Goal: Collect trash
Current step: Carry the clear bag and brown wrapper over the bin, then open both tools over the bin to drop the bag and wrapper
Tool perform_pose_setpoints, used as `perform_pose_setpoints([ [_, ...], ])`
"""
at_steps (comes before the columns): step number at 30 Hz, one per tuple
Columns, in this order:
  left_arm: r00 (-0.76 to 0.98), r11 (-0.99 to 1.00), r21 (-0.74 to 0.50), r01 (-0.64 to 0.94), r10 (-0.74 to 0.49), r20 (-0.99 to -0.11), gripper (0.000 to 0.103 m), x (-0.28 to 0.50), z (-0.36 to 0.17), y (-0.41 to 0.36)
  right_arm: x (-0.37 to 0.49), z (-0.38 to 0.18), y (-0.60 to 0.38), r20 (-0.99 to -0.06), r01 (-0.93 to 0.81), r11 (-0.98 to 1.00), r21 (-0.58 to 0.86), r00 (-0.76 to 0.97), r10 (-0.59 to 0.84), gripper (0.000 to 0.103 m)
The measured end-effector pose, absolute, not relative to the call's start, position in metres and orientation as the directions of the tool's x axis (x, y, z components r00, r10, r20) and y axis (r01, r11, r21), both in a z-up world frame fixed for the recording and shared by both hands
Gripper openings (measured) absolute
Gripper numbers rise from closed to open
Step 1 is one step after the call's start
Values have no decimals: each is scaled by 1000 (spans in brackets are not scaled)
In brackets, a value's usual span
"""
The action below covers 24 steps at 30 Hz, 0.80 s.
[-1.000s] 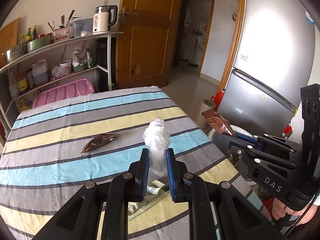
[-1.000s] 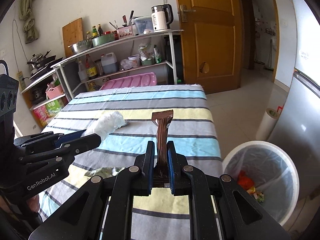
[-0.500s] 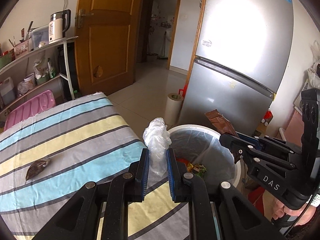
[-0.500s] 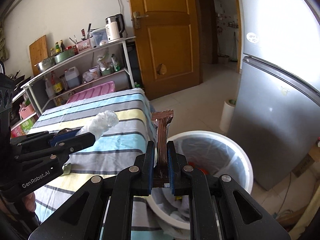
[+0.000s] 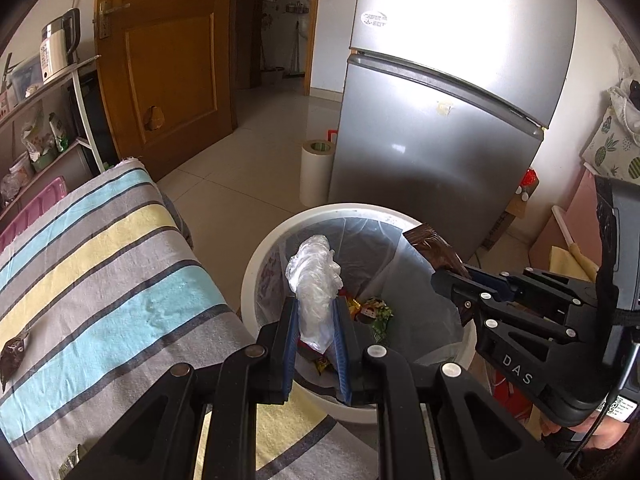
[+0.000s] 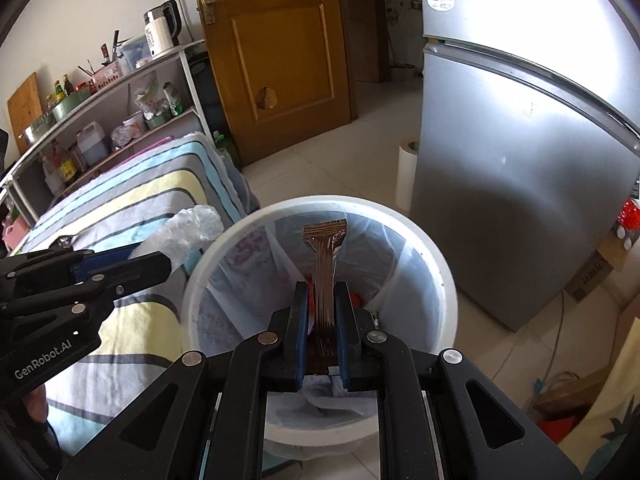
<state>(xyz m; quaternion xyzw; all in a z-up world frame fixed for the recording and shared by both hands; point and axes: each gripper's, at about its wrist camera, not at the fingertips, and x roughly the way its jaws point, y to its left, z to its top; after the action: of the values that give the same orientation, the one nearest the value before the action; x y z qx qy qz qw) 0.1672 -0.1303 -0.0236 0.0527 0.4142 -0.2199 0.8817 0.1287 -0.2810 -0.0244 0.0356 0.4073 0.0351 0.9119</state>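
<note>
Claws on both sides hang over the white bin [image 5: 256, 264], each pointing forward and slightly down toward its lined inside. The left claw [image 5: 316, 320] has its blue pads pressed against a crumpled clear plastic bag [image 5: 314, 280], which stands up out of the jaws with its bunched top above the bin's open mouth; the jaws are nearly closed, held apart only by the plastic. In the right wrist view that same left claw [image 6: 160, 256] reaches in from the left edge, level with the bin's near rim [image 6: 200, 264], the plastic bag [image 6: 188, 226] sticking out past its tips above the edge of the striped bench [image 6: 132, 192]. The right claw [image 6: 322, 308] is clamped on a brown wrapper [image 6: 324, 264], a flat strip rising straight up between the pads with its wider top end over the middle of the bin. From the left wrist view the right claw [image 5: 456, 280] comes in from the right side, the brown wrapper [image 5: 434, 246] tilted up beyond its tips over the far rim. Below both claws, some coloured scraps [image 5: 372, 308] lie at the bottom of the bin liner. Far left of the left claw, another dark wrapper [image 5: 12, 354] lies on the striped bench [image 5: 120, 260]. A grey fridge [image 5: 440, 120] stands just behind the bin, and a paper roll [image 5: 316, 172] stands on the floor beside it.
</note>
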Motion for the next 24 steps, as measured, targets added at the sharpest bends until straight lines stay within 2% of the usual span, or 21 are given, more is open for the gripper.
perform_pose_setpoints([
  [8, 533, 899, -92, 428, -333, -778, 20, 175, -36, -136, 135, -44, -293, -782, -4, 996, 90, 619, 73, 14],
  [10, 531, 900, -100, 423, -336, -778, 23, 175, -37, -135, 137, -44, -294, -785, 4, 996, 85, 616, 65, 20],
  [12, 535, 902, -103, 420, -337, -774, 35, 175, -36, -133, 138, -44, -293, -782, 6, 996, 85, 620, 63, 29],
  [13, 538, 903, -103, 417, -337, -773, 37, 175, -35, -133, 138, -42, -293, -779, 8, 996, 87, 624, 63, 36],
  [15, 542, 902, -113, 417, -346, -766, 37, 174, -33, -130, 137, -39, -292, -772, 7, 996, 87, 633, 63, 41],
  [24, 609, 914, -93, 394, -336, -718, 39, 155, -10, -107, 124, -21, -283, -731, -2, 993, 114, 677, 86, 41],
])
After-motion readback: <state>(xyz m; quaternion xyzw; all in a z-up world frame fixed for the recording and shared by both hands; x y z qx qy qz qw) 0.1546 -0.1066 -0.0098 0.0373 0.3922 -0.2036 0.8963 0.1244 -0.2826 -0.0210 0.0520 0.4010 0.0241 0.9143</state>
